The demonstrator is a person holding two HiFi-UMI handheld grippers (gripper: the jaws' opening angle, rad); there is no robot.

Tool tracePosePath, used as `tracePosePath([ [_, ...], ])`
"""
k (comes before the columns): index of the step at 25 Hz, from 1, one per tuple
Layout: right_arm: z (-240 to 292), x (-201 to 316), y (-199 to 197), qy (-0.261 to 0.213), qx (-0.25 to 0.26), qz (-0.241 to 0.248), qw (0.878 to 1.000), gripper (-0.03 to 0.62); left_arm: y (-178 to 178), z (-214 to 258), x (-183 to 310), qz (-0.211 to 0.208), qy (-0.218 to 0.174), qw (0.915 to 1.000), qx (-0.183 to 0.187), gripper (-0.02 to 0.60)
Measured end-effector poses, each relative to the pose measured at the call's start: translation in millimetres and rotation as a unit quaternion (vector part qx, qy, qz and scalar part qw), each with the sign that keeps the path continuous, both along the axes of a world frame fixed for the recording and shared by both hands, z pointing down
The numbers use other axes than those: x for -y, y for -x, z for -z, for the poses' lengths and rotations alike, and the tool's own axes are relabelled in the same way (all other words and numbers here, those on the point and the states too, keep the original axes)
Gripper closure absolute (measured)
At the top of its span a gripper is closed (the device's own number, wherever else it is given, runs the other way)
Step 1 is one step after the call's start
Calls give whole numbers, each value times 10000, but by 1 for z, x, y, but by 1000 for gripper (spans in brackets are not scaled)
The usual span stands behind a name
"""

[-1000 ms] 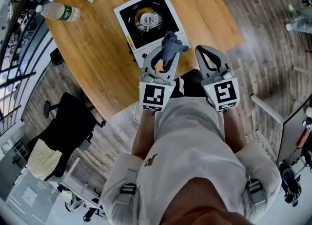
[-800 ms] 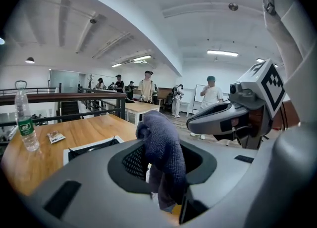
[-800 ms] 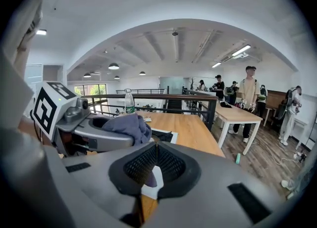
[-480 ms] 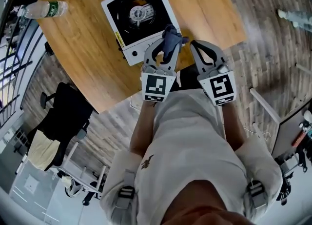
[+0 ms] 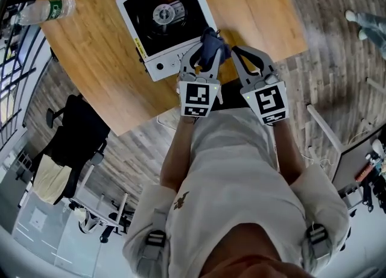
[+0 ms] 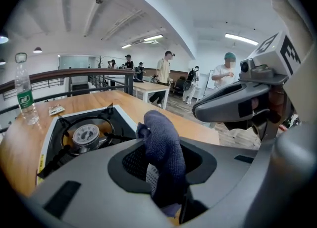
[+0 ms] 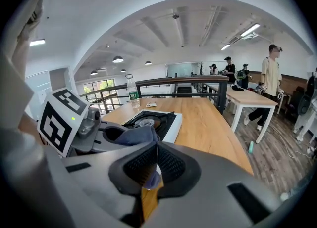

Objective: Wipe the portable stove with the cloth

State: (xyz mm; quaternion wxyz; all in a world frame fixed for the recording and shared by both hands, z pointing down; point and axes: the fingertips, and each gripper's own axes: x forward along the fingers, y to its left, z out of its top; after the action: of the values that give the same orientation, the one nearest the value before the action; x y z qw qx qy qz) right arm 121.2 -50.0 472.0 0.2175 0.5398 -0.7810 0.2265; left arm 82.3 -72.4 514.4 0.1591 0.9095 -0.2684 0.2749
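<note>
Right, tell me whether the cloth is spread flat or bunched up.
Bunched up. The cloth is a crumpled wad standing upright, pinched between the shut jaws of the left gripper, not laid flat on the stove.

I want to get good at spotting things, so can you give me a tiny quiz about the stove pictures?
1. True or false: the cloth lies flat on the portable stove.
2. What else stands on the table? A: water bottle. B: cup. C: pan.
3. Fill in: the right gripper has its jaws ____, with nothing between them.
Key: 1 false, the left gripper is shut on the cloth and holds it up. 2 A. 3 shut.
</note>
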Motion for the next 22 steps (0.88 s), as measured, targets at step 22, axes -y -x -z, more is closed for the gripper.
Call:
tracePosePath([
  [22, -30, 7, 27, 256, 395, 976, 9941, 571, 22, -32, 3, 731, 118, 9914, 1079, 453],
])
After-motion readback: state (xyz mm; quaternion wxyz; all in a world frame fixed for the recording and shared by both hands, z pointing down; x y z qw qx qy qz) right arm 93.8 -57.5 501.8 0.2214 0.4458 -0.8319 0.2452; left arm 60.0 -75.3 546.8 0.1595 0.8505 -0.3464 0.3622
